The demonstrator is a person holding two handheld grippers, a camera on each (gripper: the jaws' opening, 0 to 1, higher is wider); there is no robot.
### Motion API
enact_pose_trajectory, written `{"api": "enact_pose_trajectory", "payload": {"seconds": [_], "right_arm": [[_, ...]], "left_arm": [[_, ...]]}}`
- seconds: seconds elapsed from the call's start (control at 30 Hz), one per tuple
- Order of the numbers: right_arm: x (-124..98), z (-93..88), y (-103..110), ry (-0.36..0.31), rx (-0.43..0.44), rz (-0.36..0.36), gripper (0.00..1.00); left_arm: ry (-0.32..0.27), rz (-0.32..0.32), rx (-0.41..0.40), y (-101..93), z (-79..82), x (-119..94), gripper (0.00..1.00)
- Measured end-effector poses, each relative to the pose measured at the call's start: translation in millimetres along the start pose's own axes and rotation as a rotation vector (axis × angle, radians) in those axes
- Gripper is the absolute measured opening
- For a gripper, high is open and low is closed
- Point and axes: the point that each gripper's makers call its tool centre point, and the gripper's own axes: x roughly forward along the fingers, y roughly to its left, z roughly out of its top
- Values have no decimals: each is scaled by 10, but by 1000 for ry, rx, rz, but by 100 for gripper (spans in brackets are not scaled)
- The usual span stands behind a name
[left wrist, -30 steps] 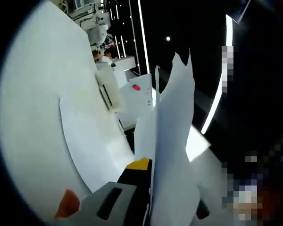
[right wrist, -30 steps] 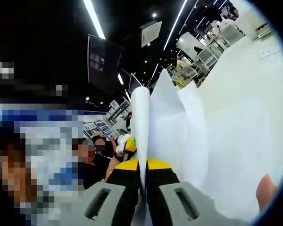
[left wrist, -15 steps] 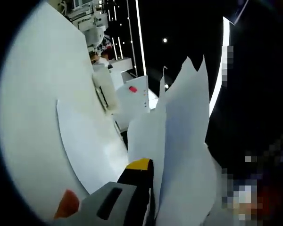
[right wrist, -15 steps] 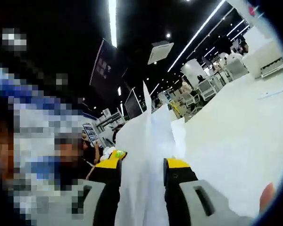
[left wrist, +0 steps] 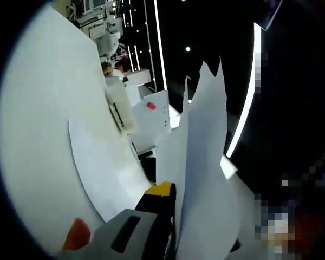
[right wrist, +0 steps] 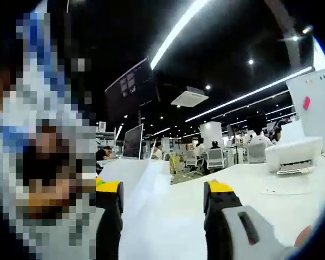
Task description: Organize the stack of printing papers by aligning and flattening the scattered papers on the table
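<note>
Clearly light, floppy sheets: best pinched at an edge, near a corner. Left gripper (left wrist: pixel 170 227) rolled sideways, clenched on printing papers (left wrist: pixel 203 179) fanning toward 12 o'clock; another sheet (left wrist: pixel 105 173) flat on the table (left wrist: pixel 38 135). Right gripper (right wrist: pixel 162 216) level, released, jaws wide above the tabletop.

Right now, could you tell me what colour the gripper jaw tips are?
Yellow, clearest in the right gripper view on the right gripper.

I count one held bunch of papers (left wrist: pixel 203 179), one flat sheet (left wrist: pixel 100 168) and one printer (right wrist: pixel 293 154).
</note>
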Motion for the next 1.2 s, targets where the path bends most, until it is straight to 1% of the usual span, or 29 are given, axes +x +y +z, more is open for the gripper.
{"api": "enact_pose_trajectory", "payload": {"seconds": [0.13, 0.2, 0.27, 0.33, 0.4, 0.47, 0.5, 0.6, 0.7, 0.73, 0.83, 0.93, 1.03, 1.13, 1.2], "right_arm": [[-51, -104, -15, 58, -37, -22, 66], [-96, -184, -65, 106, -64, -48, 68], [-135, -270, -81, 151, -115, -45, 68], [-193, -368, -86, 187, -141, -58, 72], [-246, -473, -68, 218, -116, -62, 81], [-291, -565, -60, 239, -106, -55, 87], [-313, -613, -61, 252, -105, -57, 89], [-343, -757, -71, 299, -102, -65, 90], [-339, -1006, 15, 378, -104, -45, 90], [-348, -1118, 63, 421, -113, -27, 90], [-370, -1405, 140, 513, -113, -10, 90], [-348, -1508, 140, 522, -77, -7, 90], [-368, -1579, 87, 545, -76, -24, 90], [-381, -1509, 34, 523, -61, -27, 90], [-440, -1480, -74, 525, -55, -58, 90]], "left_arm": [[-12, 11, 16, -33, 80, -113, 6], [-19, 15, 30, -63, 127, -177, 6], [-33, 13, 36, -93, 177, -241, 6], [-42, 8, 40, -129, 215, -301, 6], [-47, 9, 51, -166, 244, -391, 6], [-54, 11, 61, -213, 252, -495, 6], [-58, 16, 69, -230, 255, -550, 6], [-85, 30, 89, -257, 374, -706, 6], [-113, 24, 99, -311, 455, -782, 6], [-119, 19, 102, -338, 464, -799, 6], [-124, 15, 118, -392, 517, -866, 6], [-130, 15, 132, -435, 561, -929, 6], [-135, 11, 143, -478, 627, -995, 6], [-144, 9, 157, -530, 628, -1028, 6], [-149, 6, 163, -559, 620, -1039, 6]]}}
